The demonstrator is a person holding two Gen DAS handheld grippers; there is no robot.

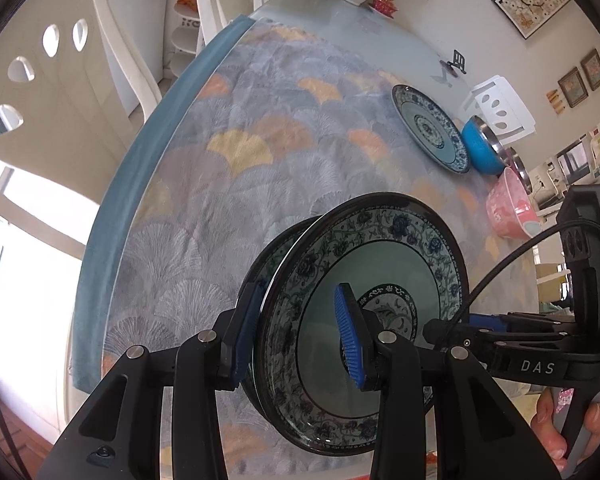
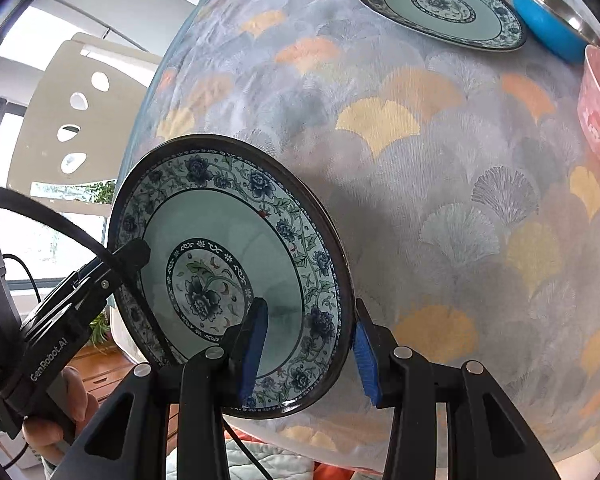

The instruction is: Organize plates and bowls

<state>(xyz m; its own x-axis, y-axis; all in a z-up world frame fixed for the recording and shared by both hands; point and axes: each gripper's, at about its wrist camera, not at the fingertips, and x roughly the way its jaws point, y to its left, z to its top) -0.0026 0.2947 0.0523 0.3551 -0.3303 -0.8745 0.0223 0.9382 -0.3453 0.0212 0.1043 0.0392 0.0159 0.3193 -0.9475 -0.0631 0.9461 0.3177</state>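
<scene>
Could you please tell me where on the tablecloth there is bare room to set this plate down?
The held plate is gripped by both the left gripper and right gripper. The tablecloth is bare between it and the second plate. It is crowded by the blue bowl and pink bowl.

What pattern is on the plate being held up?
Blue flowers and green vines on a pale teal plate, dark-rimmed; clearest in the right wrist view.

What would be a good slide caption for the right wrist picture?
Both handheld grippers, right gripper and left gripper, clamp one floral plate above the tablecloth.
</scene>
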